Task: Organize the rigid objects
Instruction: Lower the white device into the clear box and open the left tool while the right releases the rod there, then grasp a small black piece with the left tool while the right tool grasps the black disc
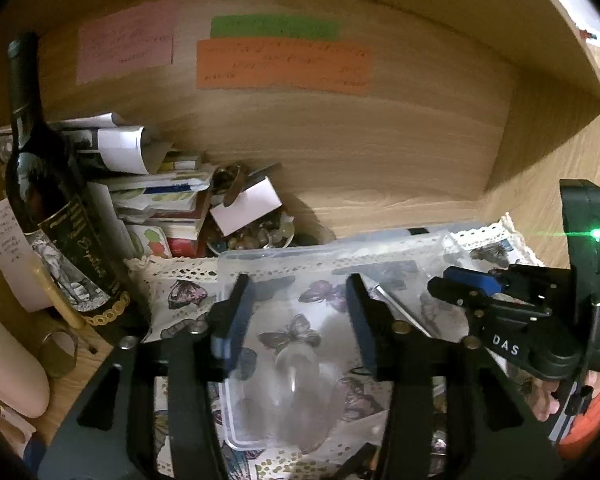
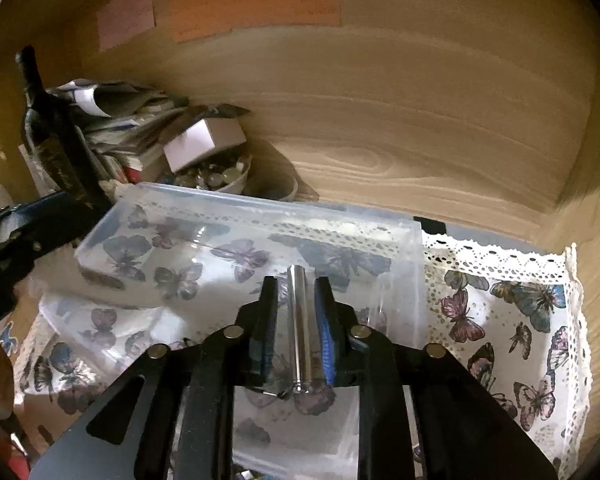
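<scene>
A clear plastic box (image 2: 260, 216) sits on a butterfly-print cloth (image 2: 512, 304) in a wooden cabinet. My right gripper (image 2: 296, 292) is shut on a shiny metal cylinder (image 2: 300, 328) and holds it over the box. In the left wrist view the right gripper (image 1: 440, 284) reaches in from the right, the cylinder (image 1: 400, 308) slanting down from it. My left gripper (image 1: 296, 288) is open over the near part of the box (image 1: 340, 248). A clear glass object (image 1: 296, 392) lies in the box below it.
A dark wine bottle (image 1: 44, 184) stands at the left beside a pile of papers and books (image 1: 152, 192). A bowl of small stones (image 1: 256, 236) with a white card sits behind the box. Coloured paper notes (image 1: 280, 64) are stuck on the back wall.
</scene>
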